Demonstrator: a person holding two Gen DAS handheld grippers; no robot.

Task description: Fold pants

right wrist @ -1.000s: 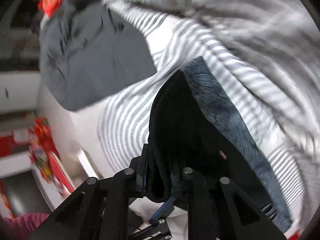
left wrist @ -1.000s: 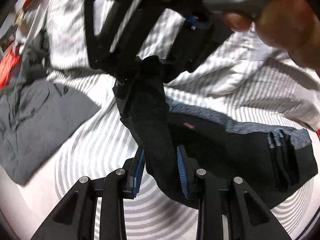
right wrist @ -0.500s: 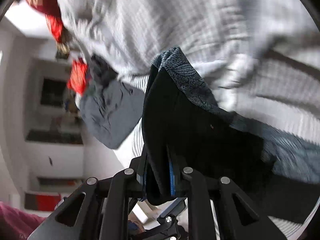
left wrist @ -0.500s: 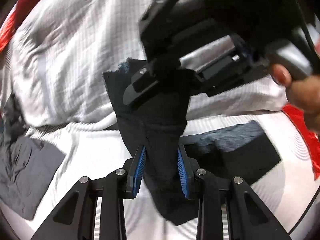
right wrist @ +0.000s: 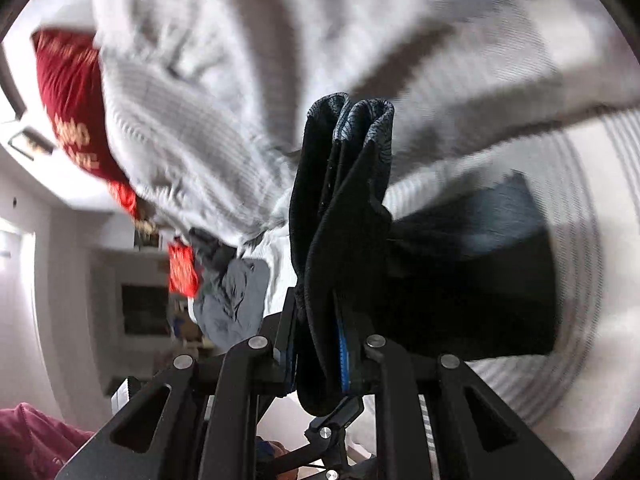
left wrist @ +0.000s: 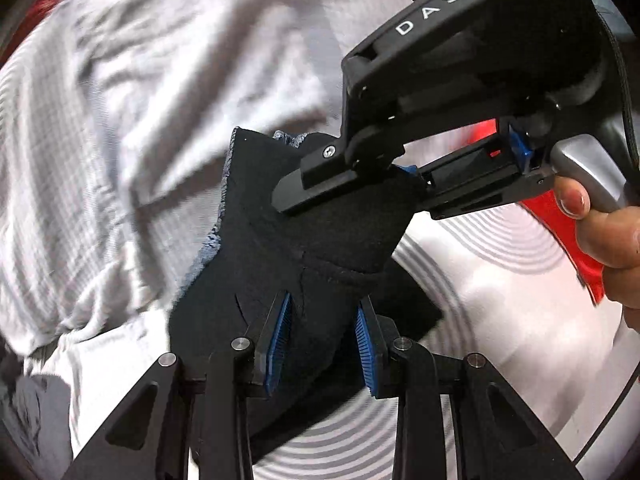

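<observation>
Clearly lifted off the bed [left wrist: 500, 280], the dark pants [left wrist: 304, 248] hang between the two tools, with more of the cloth trailing down onto the striped sheet below and to the right of the right-hand jaws. In the left wrist view the left gripper [left wrist: 324, 334] has a bunched fold of the black fabric running up between its blue ribbed pads [left wrist: 280, 334]; the pads stand somewhat apart with the cloth filling the gap, so the jaws are clamped on the pants. Ahead of and above those jaws, the right gripper [left wrist: 352, 184] reaches in from the upper right, tilted downward to the left, its jaws pinching the upper edge of the same garment. The right hand [left wrist: 604, 236] wraps the silver handle at the right edge, thumb pressed forward along it. In the right wrist view the right gripper [right wrist: 320, 340] shows its jaws nearly together, clenched on several stacked layers of the pants [right wrist: 344, 208], whose grey patterned lining shows at the top of the fold straight ahead. Left of those jaws lie a crumpled grey garment [right wrist: 236, 300] and a red cushion [right wrist: 76, 108]; a rumpled white quilt [right wrist: 240, 60] fills the space beyond.
</observation>
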